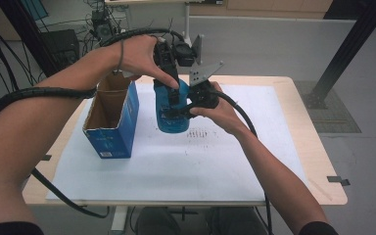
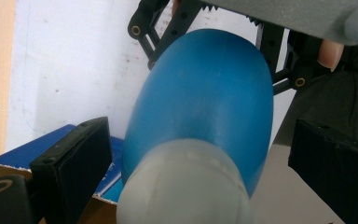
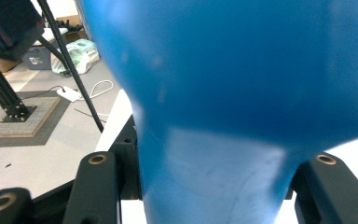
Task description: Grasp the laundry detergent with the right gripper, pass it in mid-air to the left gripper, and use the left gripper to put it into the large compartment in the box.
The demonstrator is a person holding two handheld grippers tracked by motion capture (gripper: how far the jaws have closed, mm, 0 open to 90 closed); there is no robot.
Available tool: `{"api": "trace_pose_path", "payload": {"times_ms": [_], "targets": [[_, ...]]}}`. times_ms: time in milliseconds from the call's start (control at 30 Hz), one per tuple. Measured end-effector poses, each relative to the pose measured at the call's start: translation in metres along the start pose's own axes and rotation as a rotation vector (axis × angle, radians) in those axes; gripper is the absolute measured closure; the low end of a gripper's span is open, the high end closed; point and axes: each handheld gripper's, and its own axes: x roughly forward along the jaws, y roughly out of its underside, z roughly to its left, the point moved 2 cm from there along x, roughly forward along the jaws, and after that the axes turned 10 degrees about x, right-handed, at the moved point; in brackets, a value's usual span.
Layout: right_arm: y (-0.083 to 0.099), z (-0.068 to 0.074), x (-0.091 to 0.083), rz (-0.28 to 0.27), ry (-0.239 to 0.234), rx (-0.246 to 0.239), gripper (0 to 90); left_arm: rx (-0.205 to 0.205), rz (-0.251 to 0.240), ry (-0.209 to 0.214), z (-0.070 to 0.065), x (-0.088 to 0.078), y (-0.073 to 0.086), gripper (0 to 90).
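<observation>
A blue bottle (image 1: 170, 117) with a pale cap (image 2: 182, 186) stands over the white sheet in the middle of the table. My right gripper (image 1: 185, 106) is shut on the bottle's body from the right; in the right gripper view the bottle (image 3: 223, 93) sits between its jaws (image 3: 212, 186). My left gripper (image 1: 172, 90) comes down from above onto the bottle's top. Its two pads (image 2: 70, 158) stand either side of the cap, with a gap on the right side, so this gripper (image 2: 205, 140) is open.
An open blue cardboard box (image 1: 111, 120) stands upright just left of the bottle, close to my left forearm. A white sheet (image 1: 176, 166) covers most of the wooden table (image 1: 318, 161). Black cables trail off the left edge and down the right arm.
</observation>
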Motion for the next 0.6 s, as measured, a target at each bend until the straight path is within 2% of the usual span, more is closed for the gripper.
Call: {"api": "trace_pose_path", "payload": {"times_ms": [600], "targets": [[-0.0012,0.0005,-0.0015,-0.002,-0.001,-0.006,45.5,0.002,-0.002,0.001,0.0002,0.0005,0.0008,6.6]]}}
